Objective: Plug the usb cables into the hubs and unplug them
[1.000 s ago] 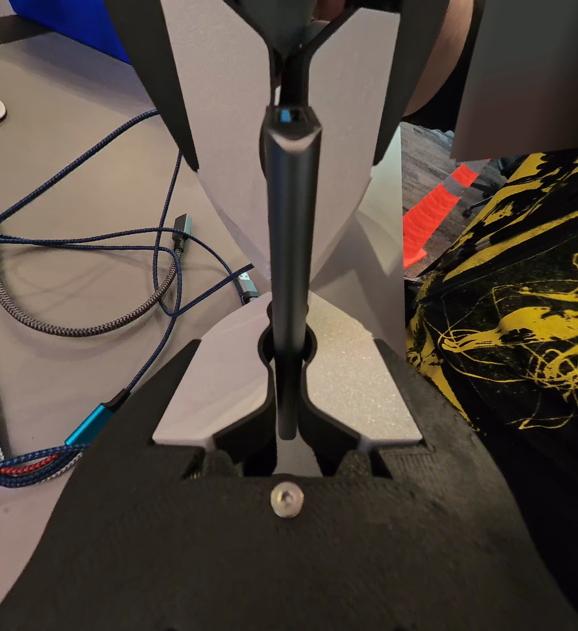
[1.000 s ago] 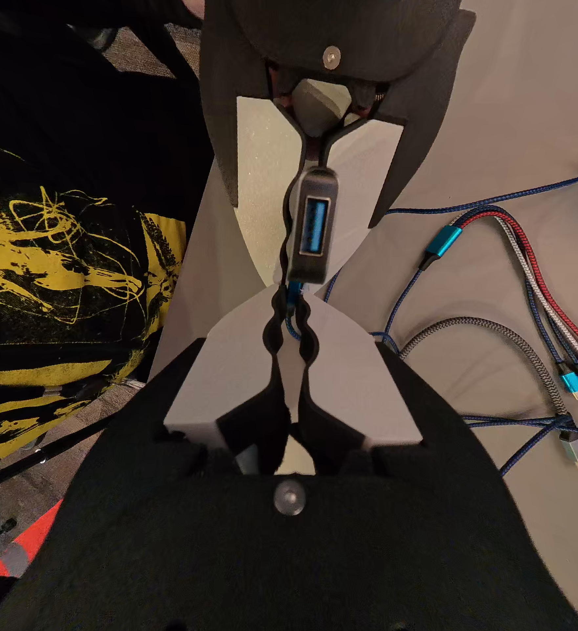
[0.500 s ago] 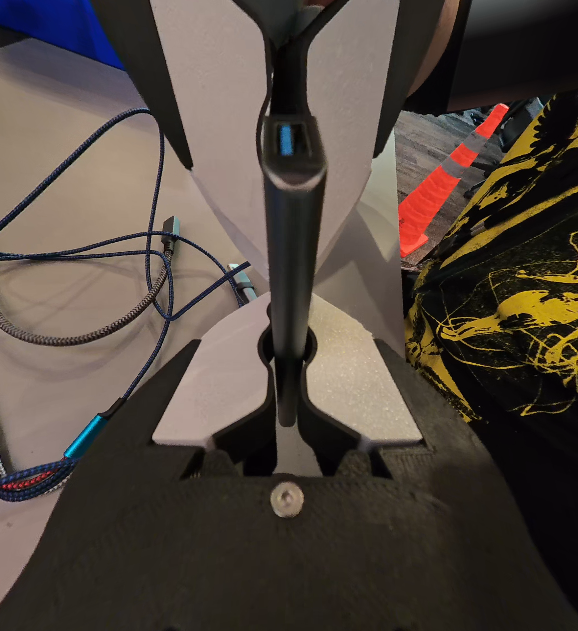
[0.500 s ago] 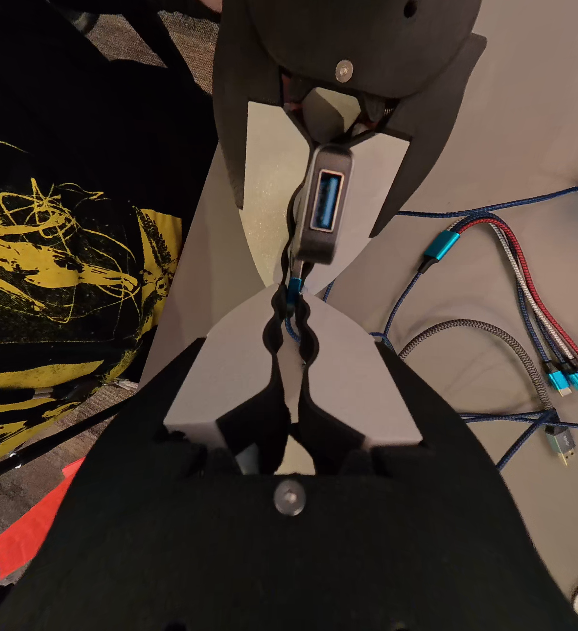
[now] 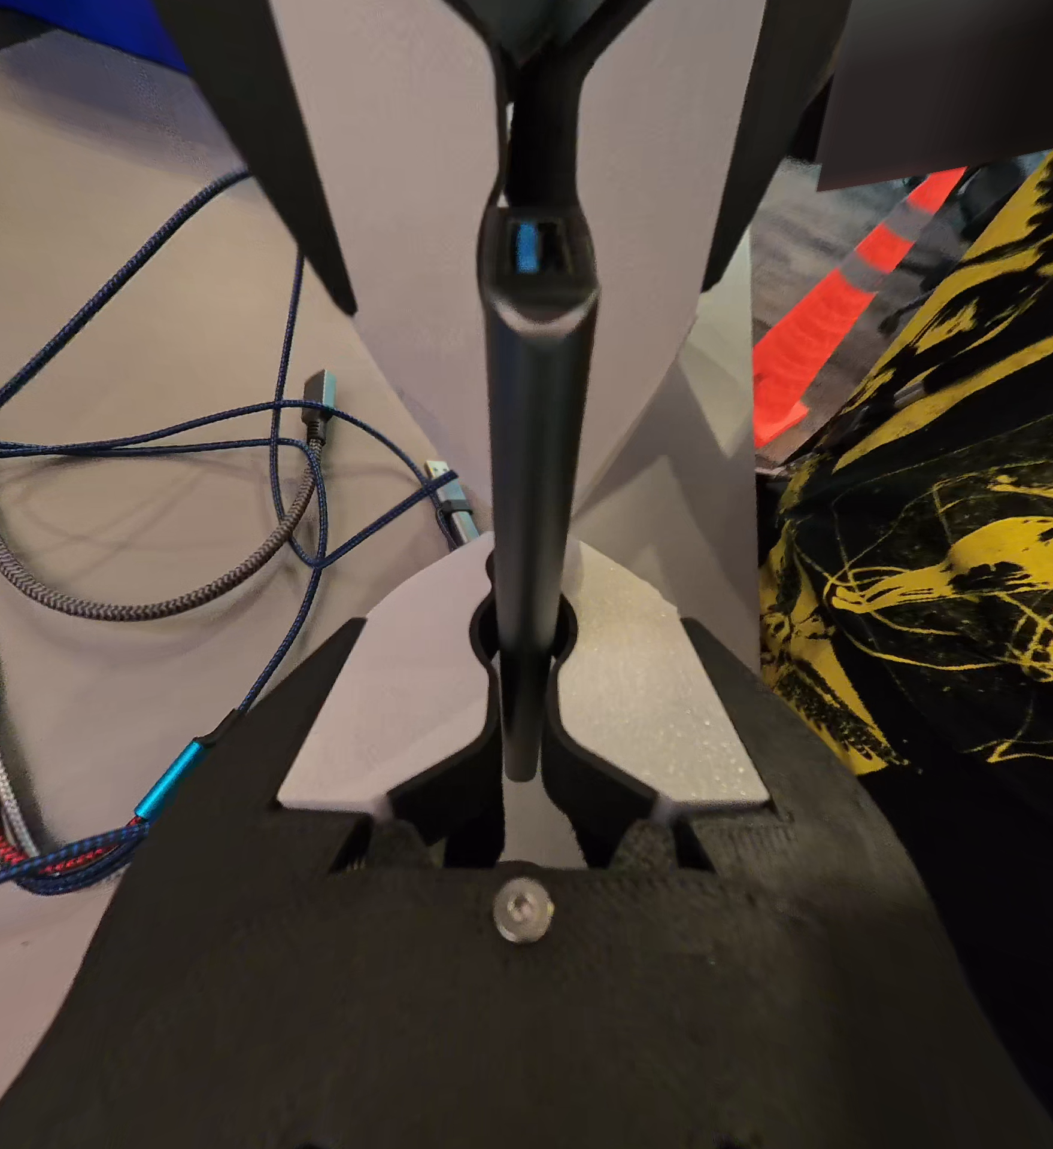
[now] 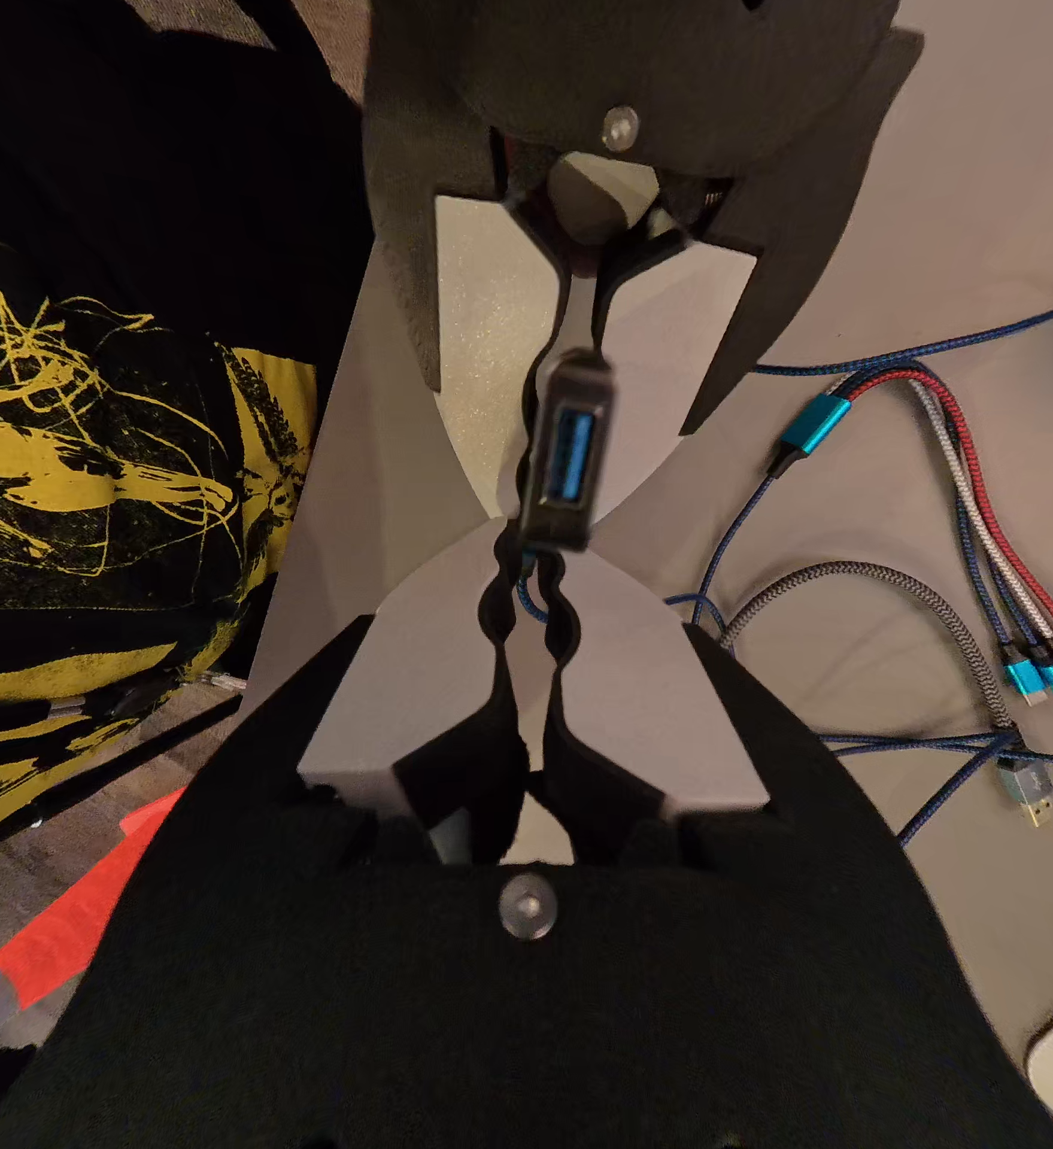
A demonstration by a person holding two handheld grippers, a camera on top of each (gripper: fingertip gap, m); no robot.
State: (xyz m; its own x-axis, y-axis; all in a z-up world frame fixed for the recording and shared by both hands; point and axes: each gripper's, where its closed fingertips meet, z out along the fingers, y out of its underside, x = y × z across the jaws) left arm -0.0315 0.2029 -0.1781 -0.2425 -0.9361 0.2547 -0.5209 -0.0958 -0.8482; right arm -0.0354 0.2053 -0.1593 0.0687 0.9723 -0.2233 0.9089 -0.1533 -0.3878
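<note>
The left gripper pinches a long, thin, dark grey metal USB hub. Both of its black pads press on the sides of the hub. The hub sticks straight out in front of the fingers, up in the air above the pale grey table. At the far end of the hub there is a blue port, and it faces the right gripper.

The right gripper is tip to tip with the left one. Its wavy black fingers are closed on a thin blue braided cable. The cable's plug end is at the fingertips, just under the end of the hub. It is too small and blurry to tell if the plug touches the hub. It is not in the blue port.

More cables lie loose on the table. There is a thick grey braided cable in a big curve, with thin dark blue cables crossing over it. A silver USB plug lies near the left gripper. A bundle of red, white and blue braided cables goes through a shiny blue metal sleeve and ends in small blue plugs.

Beside the table is a person in a black shirt with a yellow pattern. An orange cone lies on the floor behind.
</note>
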